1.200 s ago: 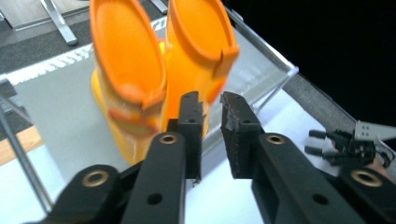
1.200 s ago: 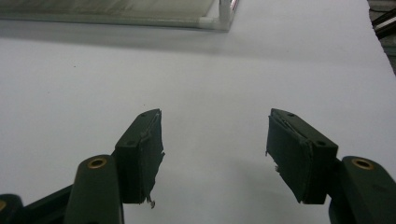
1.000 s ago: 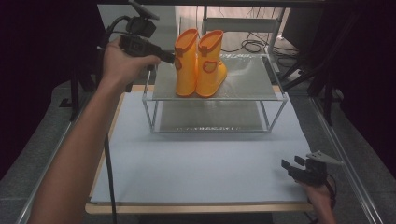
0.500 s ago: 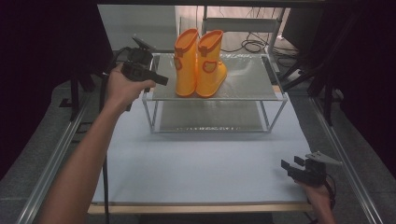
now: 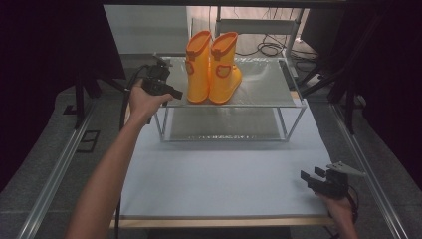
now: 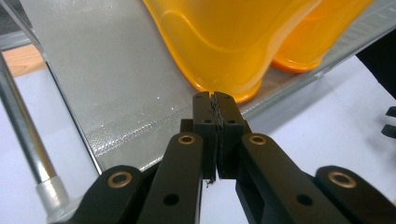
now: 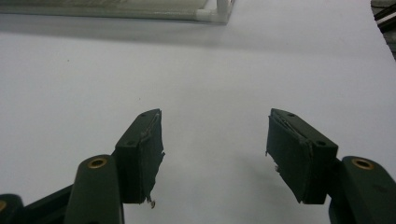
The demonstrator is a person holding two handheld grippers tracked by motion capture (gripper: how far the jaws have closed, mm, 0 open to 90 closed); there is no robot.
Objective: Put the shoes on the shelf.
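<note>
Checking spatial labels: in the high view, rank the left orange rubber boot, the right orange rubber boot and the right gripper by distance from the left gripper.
1. Left orange rubber boot, on the shelf beside the left gripper.
2. Right orange rubber boot, just beyond it.
3. Right gripper, at the table's near right corner.

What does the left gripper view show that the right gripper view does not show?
In the left gripper view, the left gripper has its fingers pressed together with nothing between them, just in front of the orange boots standing on the grey shelf of the rack. In the right gripper view, the right gripper has its fingers wide apart and empty, and a white corner of the rack lies far off. Both views show the white table top and black gripper fingers.
</note>
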